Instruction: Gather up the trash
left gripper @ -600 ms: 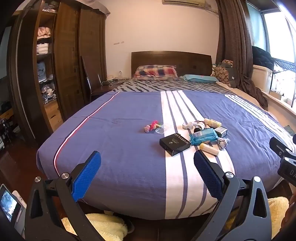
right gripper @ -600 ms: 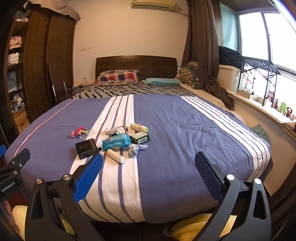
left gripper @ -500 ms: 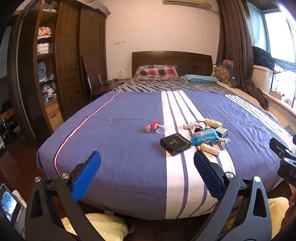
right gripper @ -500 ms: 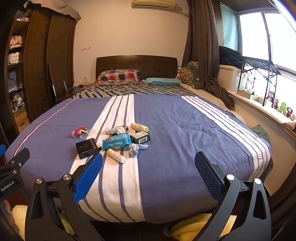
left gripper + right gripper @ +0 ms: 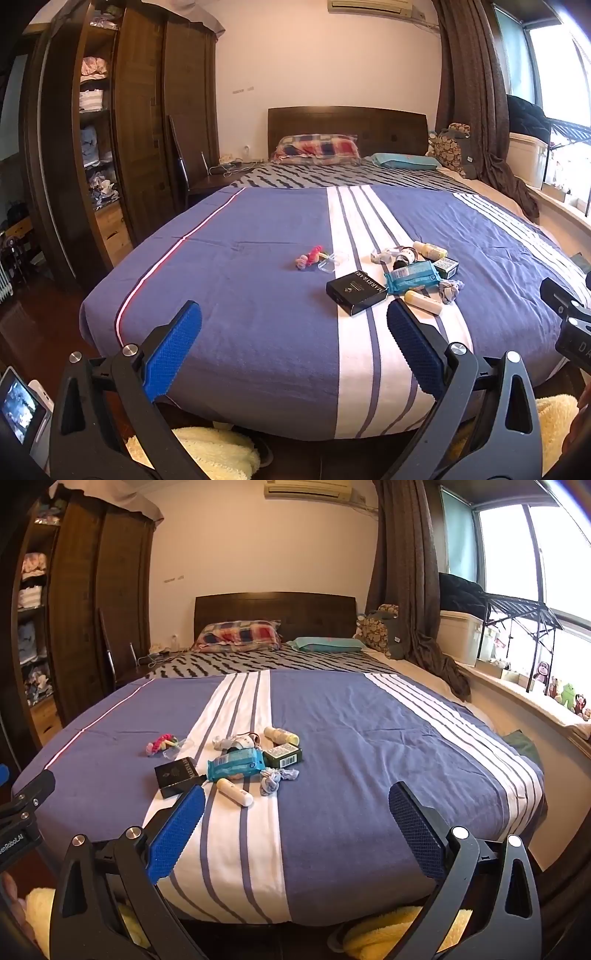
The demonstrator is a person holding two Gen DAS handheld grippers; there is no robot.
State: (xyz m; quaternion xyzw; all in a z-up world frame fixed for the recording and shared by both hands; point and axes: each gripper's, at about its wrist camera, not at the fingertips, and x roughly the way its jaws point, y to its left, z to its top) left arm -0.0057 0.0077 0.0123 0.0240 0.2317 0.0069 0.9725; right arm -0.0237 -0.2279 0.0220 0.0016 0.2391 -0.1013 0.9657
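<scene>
A pile of small items lies mid-bed on the white stripe: a black box (image 5: 356, 291) (image 5: 178, 775), a teal wipes pack (image 5: 412, 276) (image 5: 236, 765), a white tube (image 5: 423, 301) (image 5: 234, 791), a green carton (image 5: 282, 756), a crumpled blue wrapper (image 5: 275, 778), a cream bottle (image 5: 429, 250) and a pink wrapper (image 5: 310, 256) (image 5: 160, 743). My left gripper (image 5: 293, 325) is open and empty near the bed's foot. My right gripper (image 5: 297, 805) is open and empty, to the right of the pile.
The blue striped bed cover (image 5: 258, 280) fills the view. A dark wardrobe (image 5: 122, 147) stands left, curtains and a window ledge (image 5: 517, 686) right. Yellow fluffy mats (image 5: 214, 454) lie on the floor by the bed's foot. A small screen (image 5: 18, 406) is at lower left.
Both grippers have moved slightly forward toward the bed; the items look a little nearer. Jaws stay open.
</scene>
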